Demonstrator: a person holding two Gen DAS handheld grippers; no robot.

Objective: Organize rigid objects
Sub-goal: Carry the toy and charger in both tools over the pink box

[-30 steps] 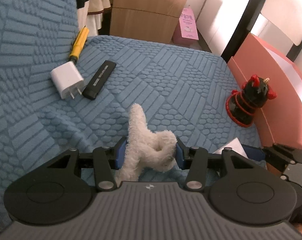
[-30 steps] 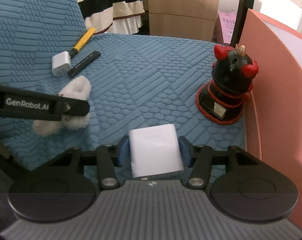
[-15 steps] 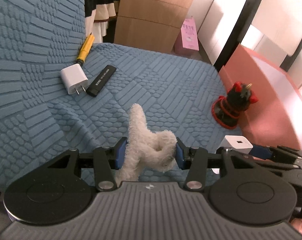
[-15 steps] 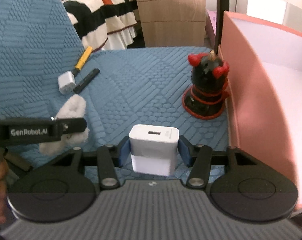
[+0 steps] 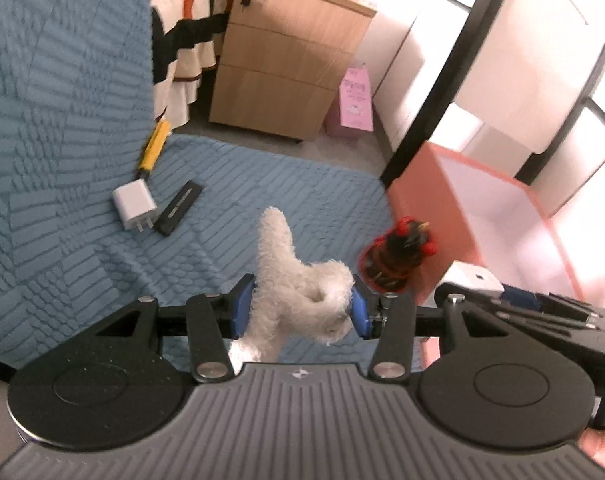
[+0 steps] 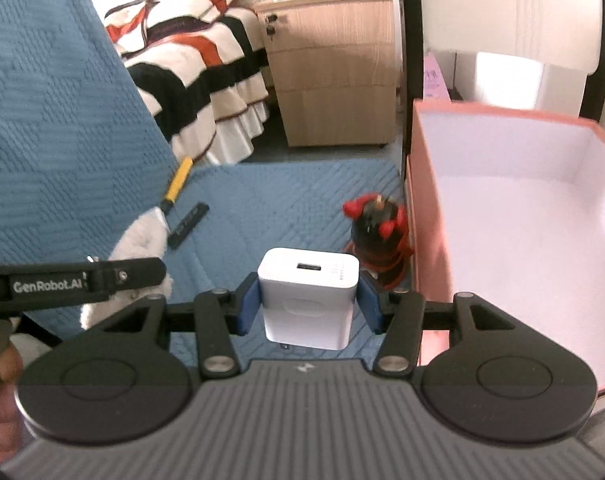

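White plastic charger block [image 6: 308, 300] sits pinched across its flat sides in the right gripper [image 6: 308, 302], lifted just left of the pink box [image 6: 502, 120]; likely light, stiff, slick. The left gripper [image 5: 300, 306] squeezes a soft white plush toy [image 5: 298, 284], which gives.

Right gripper [image 6: 308, 306]: black linkage, blue pads, silver screws, ribbed grey housing. Left gripper [image 5: 302, 312]: white "GenRobot.AI" lettering.
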